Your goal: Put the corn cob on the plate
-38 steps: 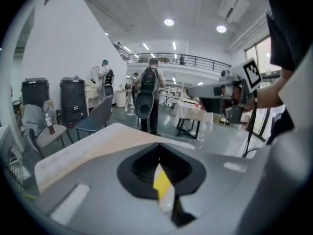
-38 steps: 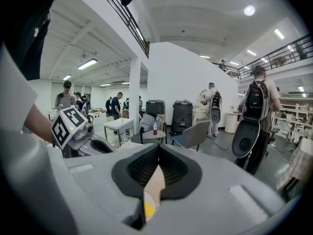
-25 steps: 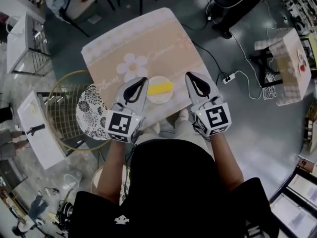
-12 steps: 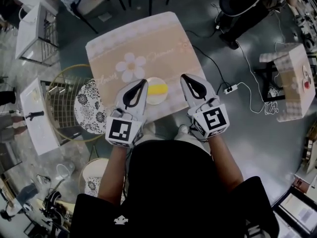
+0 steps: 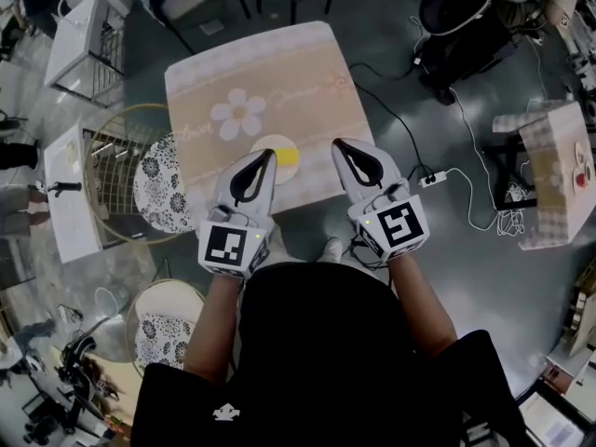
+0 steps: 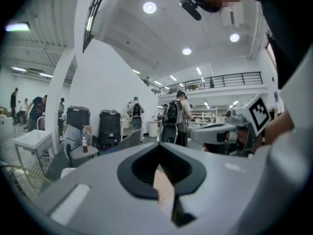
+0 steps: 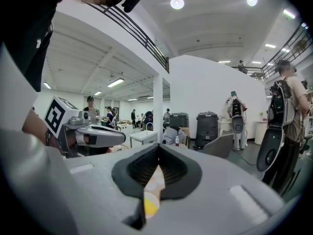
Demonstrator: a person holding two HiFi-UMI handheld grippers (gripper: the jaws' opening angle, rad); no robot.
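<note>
Corn cob [image 5: 288,156] is seen on the plate [image 5: 264,143] on the desk [image 5: 279,63]; left tongs [image 5: 269,153] and right tongs [image 5: 337,143] are held closed, empty.

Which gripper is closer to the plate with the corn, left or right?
Left. In the head view the tip of the left gripper overlaps the edge of the plate, beside the corn cob; the right gripper is clear of the plate, off to its right.

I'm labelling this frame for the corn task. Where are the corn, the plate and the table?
corn [image 5: 288,156], head view, its visible yellow end.
plate [image 5: 268,142], head view, bare far rim.
table [image 5: 270,68], head view, bare cloth on the far side.
</note>
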